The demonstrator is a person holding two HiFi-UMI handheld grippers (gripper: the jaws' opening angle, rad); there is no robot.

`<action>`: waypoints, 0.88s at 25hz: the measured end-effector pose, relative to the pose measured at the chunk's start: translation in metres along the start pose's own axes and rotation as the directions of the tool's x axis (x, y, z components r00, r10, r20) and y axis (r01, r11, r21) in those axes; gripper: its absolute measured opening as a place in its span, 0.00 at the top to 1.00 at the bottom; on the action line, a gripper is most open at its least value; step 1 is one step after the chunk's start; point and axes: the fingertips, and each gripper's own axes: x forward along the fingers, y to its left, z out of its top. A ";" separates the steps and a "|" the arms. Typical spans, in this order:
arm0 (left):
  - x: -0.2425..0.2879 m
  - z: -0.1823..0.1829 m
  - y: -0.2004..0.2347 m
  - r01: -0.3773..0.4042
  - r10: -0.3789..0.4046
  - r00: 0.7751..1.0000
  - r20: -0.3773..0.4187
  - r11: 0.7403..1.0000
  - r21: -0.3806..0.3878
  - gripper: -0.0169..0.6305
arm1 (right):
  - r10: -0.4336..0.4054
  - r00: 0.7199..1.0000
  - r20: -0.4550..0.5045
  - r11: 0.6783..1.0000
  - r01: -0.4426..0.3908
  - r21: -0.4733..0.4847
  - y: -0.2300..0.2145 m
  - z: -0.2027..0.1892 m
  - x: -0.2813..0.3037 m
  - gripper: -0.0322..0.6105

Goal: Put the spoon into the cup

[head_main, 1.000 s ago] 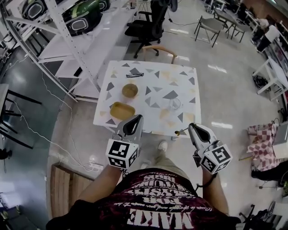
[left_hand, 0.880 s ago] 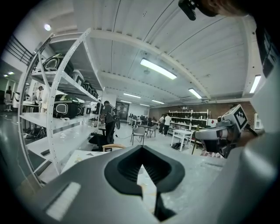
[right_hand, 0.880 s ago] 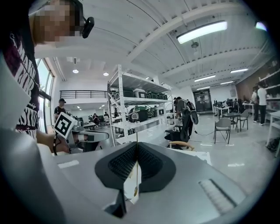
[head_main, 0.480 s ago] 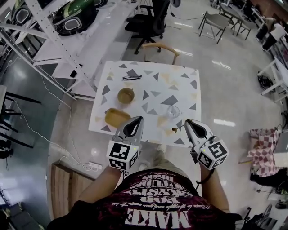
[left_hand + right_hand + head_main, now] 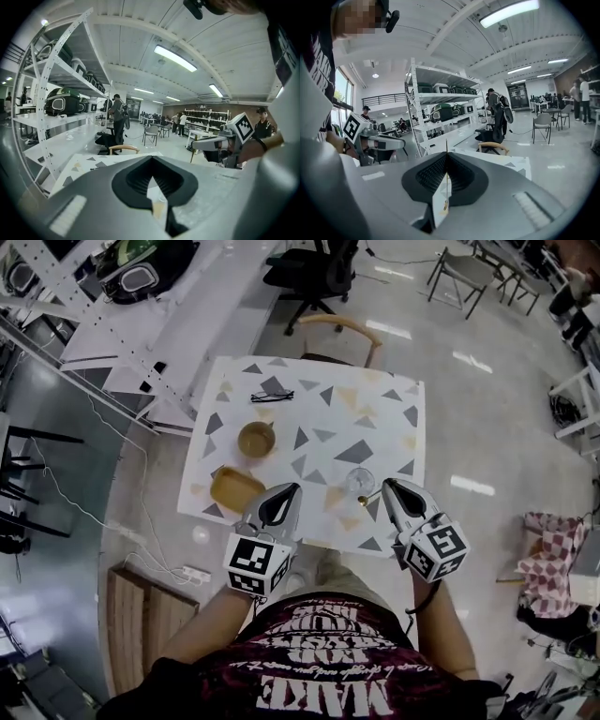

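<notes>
In the head view a clear glass cup (image 5: 360, 481) stands near the front right of the triangle-patterned table (image 5: 375, 399). My right gripper (image 5: 387, 487) hangs just right of the cup, shut on a thin gold spoon (image 5: 367, 499). The spoon's bowl pokes out leftward, beside the cup's front. In the right gripper view the spoon (image 5: 446, 180) shows as a thin upright line pinched between the closed jaws of the right gripper (image 5: 446, 154). My left gripper (image 5: 290, 489) hovers over the table's front edge, jaws together and empty; its tips meet in the left gripper view (image 5: 151, 160).
A brown bowl (image 5: 255, 439) and a yellow tub (image 5: 234, 489) sit on the table's left half, and a pair of glasses (image 5: 272, 396) lies at the back. A wooden chair (image 5: 344, 331) stands behind the table, with metal shelving (image 5: 84, 343) to the left.
Both grippers have moved forward and down, from short of the table's front edge to over it. The spoon has travelled with the right gripper and now lies next to the cup.
</notes>
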 end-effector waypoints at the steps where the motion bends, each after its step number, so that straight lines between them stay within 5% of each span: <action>1: 0.003 -0.002 0.000 -0.001 0.001 1.000 -0.007 1.000 -0.004 0.97 | -0.004 1.000 -0.006 1.000 0.004 0.006 -0.004 -0.003 0.005 0.90; 22: 0.037 -0.023 -0.001 -0.002 0.000 0.994 -0.108 1.000 -0.017 0.97 | -0.060 0.991 -0.120 0.989 0.075 0.128 -0.076 -0.090 0.073 0.90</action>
